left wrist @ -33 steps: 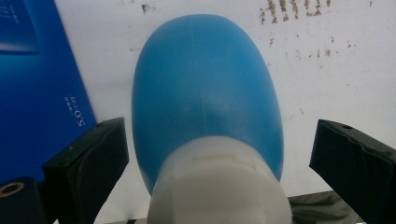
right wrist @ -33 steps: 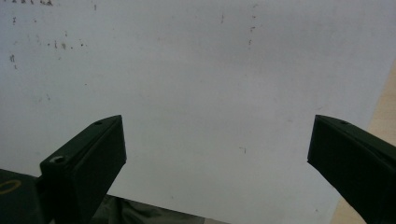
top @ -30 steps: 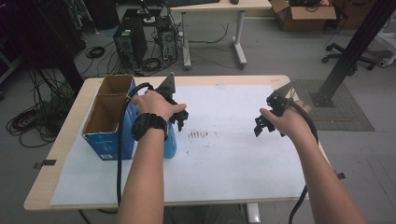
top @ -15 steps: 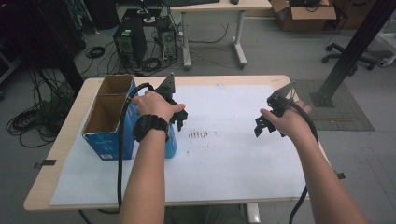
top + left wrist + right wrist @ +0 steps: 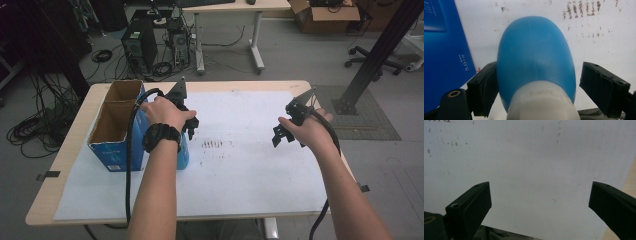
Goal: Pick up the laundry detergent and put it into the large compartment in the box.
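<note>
A blue bottle (image 5: 182, 151) with a white neck stands on the white paper (image 5: 240, 170), right beside a blue cardboard box (image 5: 111, 152). My left gripper (image 5: 189, 125) is lowered over the bottle from above. In the left gripper view the bottle (image 5: 536, 50) sits between the jaws of the left gripper (image 5: 536, 72). The left jaw touches the bottle and the right jaw stands a little off it, so the gripper is open. My right gripper (image 5: 281, 135) hovers open over bare paper at the right, and the right gripper (image 5: 540, 192) has nothing between its jaws.
The open-topped box (image 5: 444, 50) has two compartments and stands at the table's left edge (image 5: 67, 150). Dark smudges (image 5: 212, 144) mark the paper's middle. Computer towers (image 5: 135, 45), cables and another desk stand beyond the table.
</note>
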